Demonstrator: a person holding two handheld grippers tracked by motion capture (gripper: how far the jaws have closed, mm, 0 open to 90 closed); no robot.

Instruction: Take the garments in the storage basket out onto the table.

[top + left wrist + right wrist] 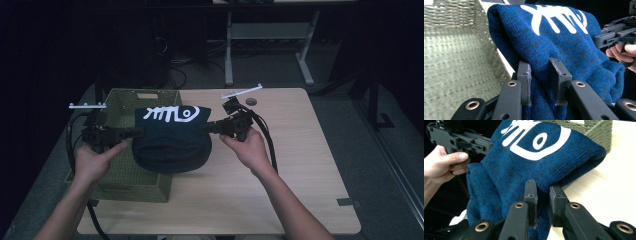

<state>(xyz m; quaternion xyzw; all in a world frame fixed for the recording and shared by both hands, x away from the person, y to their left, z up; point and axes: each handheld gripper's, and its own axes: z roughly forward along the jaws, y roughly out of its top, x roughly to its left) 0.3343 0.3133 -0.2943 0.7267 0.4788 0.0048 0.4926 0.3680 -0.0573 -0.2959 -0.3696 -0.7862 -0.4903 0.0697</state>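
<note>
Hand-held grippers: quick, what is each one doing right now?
Left hand-held gripper: closed on the blue sweater.
Right hand-held gripper: closed on the same sweater.

A lab or test room of an office kind is suggested. A plain light-wood table [300,165] is set on grey carpet [345,125], with patches of tape stuck near its front edge. Behind it, the white metal legs of another desk [228,55] are seen, and loose cables [175,65] are left trailing across the floor beneath. The surroundings are kept dark, without any household furnishings.
</note>
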